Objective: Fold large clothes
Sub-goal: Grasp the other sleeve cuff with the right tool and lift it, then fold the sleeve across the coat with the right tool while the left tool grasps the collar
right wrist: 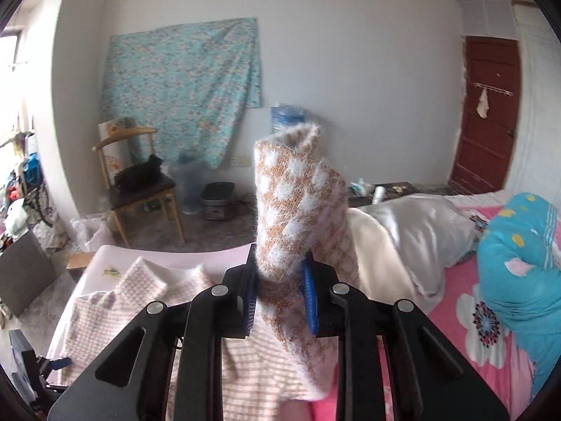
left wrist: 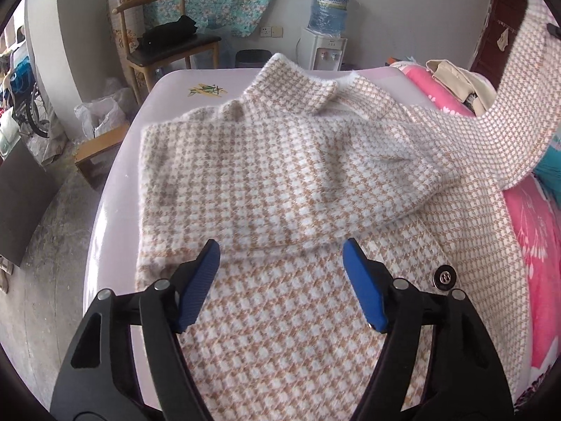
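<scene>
Left gripper [left wrist: 280, 280] hangs above the near half of the sweater [left wrist: 280, 182], jaws apart, nothing between the blue pads [left wrist: 198, 287], no contact with the knit.

Right gripper [right wrist: 278, 294] is clamped on the sleeve [right wrist: 298, 203]: both pads pinch a bunched fold and the cuff end stands up past the fingertips. In the left wrist view that sleeve [left wrist: 519, 105] runs up and out to the right, lifted off the bed [left wrist: 540, 245].

Sweater: tan-and-white houndstooth, lies flat on a pale lilac board [left wrist: 182, 87], collar [left wrist: 298, 80] at the far end, hem toward the camera. Left sleeve is already folded across the chest; the fold edge crosses the body just beyond the left gripper's tips. A metal snap [left wrist: 444, 276] sits on the fabric just right of the right finger.

Right of the board: pink floral bedding, a white satin quilt [right wrist: 413, 231] and a blue cushion [right wrist: 519, 266].

Far side: wooden chair [left wrist: 164, 42] with black clothing on the seat, water dispenser [left wrist: 326, 35] against the wall, turquoise sheet [right wrist: 186, 94] hung on the wall, red-brown door [right wrist: 487, 112] far right.
</scene>
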Demonstrator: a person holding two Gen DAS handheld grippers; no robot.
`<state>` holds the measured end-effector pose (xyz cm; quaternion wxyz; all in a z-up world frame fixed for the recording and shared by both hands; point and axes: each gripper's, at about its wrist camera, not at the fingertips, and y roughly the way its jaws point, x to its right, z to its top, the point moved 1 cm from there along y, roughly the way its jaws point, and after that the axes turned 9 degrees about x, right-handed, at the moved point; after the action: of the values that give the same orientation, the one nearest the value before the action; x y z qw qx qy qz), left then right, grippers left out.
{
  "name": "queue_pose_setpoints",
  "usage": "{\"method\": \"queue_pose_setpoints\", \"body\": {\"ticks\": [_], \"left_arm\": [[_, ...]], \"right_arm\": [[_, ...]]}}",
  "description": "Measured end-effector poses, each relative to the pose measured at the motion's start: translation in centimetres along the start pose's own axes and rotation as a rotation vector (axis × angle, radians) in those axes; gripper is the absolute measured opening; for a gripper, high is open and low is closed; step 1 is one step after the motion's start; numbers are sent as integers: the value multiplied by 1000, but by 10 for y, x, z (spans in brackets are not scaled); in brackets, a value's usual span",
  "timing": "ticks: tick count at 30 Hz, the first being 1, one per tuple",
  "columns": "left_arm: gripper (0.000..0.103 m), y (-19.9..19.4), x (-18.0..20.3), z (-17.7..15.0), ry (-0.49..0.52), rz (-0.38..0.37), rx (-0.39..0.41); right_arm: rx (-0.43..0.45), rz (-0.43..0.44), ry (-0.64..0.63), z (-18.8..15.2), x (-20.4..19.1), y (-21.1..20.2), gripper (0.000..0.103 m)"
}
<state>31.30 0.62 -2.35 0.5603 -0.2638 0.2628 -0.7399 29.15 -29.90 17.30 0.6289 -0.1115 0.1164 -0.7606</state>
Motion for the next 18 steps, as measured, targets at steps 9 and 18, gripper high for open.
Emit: {"method": "queue_pose_setpoints", "body": {"ticks": [9, 18], "left_arm": [[58, -30, -33, -14, -4, -51, -10], [58, -13, -41, -2, -54, -169, -11]], "right_arm": [[-181, 366, -100, -65, -170, 50, 44], [-490, 563, -35, -140, -139, 90, 65]]}}
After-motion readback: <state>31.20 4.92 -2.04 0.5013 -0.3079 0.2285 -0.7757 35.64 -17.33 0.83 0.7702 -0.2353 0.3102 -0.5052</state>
